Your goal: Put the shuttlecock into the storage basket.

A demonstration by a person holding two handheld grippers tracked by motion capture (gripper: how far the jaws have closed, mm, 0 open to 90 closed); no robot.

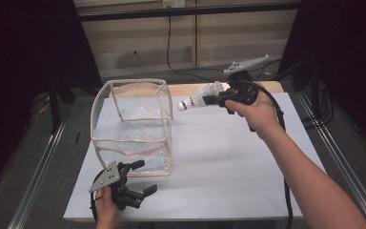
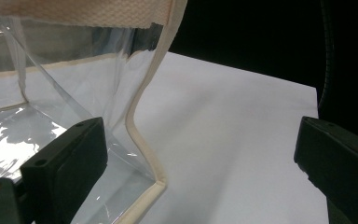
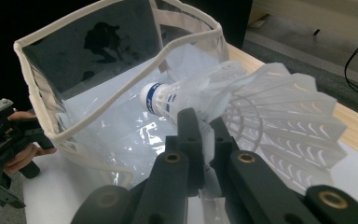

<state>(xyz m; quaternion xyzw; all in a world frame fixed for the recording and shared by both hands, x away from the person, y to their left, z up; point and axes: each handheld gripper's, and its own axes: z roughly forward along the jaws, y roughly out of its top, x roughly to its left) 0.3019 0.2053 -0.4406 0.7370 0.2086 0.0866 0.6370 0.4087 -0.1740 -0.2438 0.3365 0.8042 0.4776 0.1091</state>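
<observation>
A white plastic shuttlecock point(image 1: 195, 98) hangs in the air to the right of a clear plastic bag point(image 1: 131, 126) with beige trim, its blue-banded cork pointing at the bag's open top. My right gripper point(image 1: 208, 99) is shut on its skirt. In the right gripper view the jaws pinch the shuttlecock point(image 3: 261, 107) just behind the cork, with the bag point(image 3: 98, 60) open below and beyond. My left gripper point(image 1: 147, 177) rests open at the bag's near right corner. In the left gripper view that bag corner point(image 2: 142, 140) stands between the wide jaws, which do not press it.
The bag stands on a white board point(image 1: 228, 157) on a wooden table. Metal rails point(image 1: 33, 176) run along both sides. Dark curtains close off left and right. A cable point(image 1: 171, 52) trails on the floor behind the table.
</observation>
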